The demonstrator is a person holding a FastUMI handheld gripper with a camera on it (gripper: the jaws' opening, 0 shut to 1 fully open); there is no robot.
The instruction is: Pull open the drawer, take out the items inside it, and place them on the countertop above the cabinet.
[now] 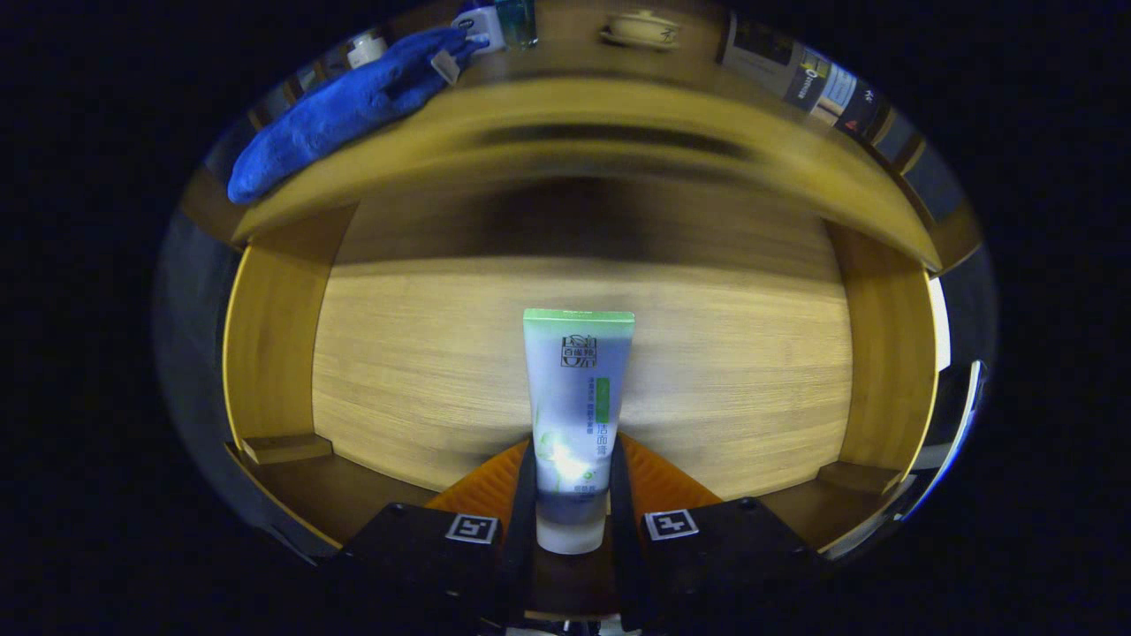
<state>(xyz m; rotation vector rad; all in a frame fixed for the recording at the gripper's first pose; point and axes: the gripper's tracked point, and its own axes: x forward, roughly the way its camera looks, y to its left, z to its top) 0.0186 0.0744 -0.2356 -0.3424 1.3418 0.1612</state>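
My gripper is shut on a white and green tube of face wash. Both fingers press its lower part near the cap, and its flat green end points away from me. I hold the tube above the open wooden drawer, whose bare floor lies below and beyond it. The cabinet's countertop runs across beyond the drawer. A blue cloth lies on the countertop's left part.
At the back of the countertop stand a small white item and a dark bottle beside the cloth, and a cream lidded dish further right. The drawer's side walls rise on both sides of the tube.
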